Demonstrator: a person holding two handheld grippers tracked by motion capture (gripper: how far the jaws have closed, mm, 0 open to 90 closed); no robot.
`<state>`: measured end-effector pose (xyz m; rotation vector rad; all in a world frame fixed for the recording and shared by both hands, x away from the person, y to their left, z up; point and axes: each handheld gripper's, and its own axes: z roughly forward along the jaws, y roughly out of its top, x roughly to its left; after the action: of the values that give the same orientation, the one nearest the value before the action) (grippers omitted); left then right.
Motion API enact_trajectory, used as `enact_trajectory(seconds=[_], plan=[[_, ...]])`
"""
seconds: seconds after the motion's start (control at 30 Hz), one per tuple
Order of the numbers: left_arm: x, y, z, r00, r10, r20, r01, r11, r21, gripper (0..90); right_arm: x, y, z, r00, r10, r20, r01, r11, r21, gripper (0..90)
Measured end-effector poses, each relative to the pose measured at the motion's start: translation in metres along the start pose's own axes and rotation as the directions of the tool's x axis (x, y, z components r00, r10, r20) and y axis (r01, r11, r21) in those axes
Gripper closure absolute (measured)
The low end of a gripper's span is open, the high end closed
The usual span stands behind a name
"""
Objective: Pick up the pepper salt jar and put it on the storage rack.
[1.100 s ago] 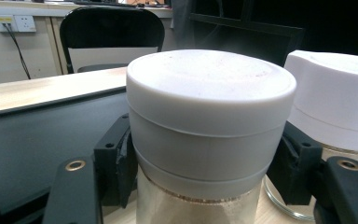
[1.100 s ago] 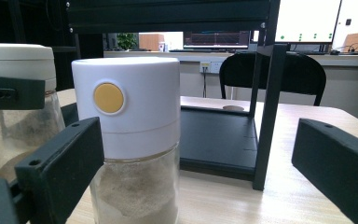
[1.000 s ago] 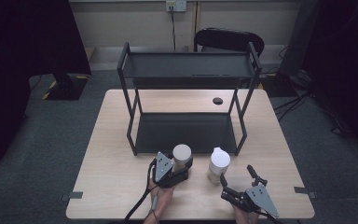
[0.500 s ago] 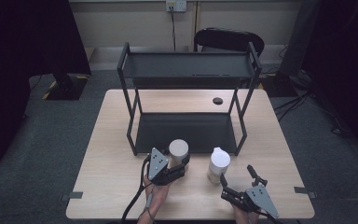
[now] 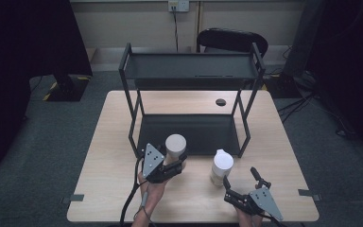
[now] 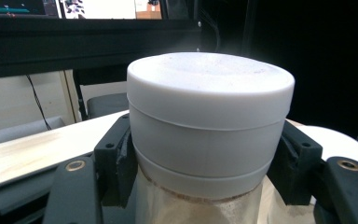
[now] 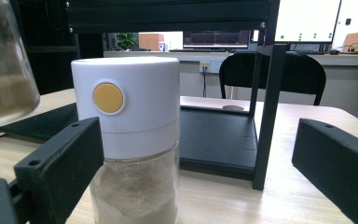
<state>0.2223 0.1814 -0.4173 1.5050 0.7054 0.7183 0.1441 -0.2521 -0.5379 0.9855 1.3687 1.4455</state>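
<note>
At the near edge of the tabletop (image 5: 108,156), the left tongs (image 5: 172,165) are clamped on a white-capped jar (image 5: 175,147) of pale powder, the jaws pressing the cap's lower band from both sides; the jar appears lifted clear of the surface, just in front of the near-left post of the black two-tier rack (image 5: 191,71). To its right, a second jar with a white cap (image 5: 221,165), bearing a yellow round button (image 7: 108,98), stands upright on the tabletop before the rack's lower shelf. The right tongs (image 5: 240,187) lie near and to the right of this jar, jaws spread wide and holding nothing. A small dark disc (image 5: 220,101) rests farther back.
</note>
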Motion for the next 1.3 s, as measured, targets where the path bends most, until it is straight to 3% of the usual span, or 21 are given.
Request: enact_trajectory(seconds=[0.27, 1.17, 1.3], plan=[[0.004, 0.014, -0.003, 0.9999, 0.011, 0.003, -0.011, 0.9997, -0.02, 34.4, 0.0, 0.0, 0.0, 1.0, 0.0, 0.0, 0.0, 1.0, 0.0, 1.3], [0.014, 0.069, -0.003, 0.9988, 0.022, -0.043, -0.025, 0.9984, -0.051, 34.4, 0.001, 0.0, 0.0, 1.0, 0.002, 0.005, -0.002, 1.0, 0.0, 1.2], [0.014, 0.074, -0.004, 0.9973, 0.012, -0.072, -0.017, 0.9976, -0.067, 34.4, 0.001, 0.0, 0.0, 1.0, 0.002, 0.005, -0.002, 1.0, 0.0, 1.3]])
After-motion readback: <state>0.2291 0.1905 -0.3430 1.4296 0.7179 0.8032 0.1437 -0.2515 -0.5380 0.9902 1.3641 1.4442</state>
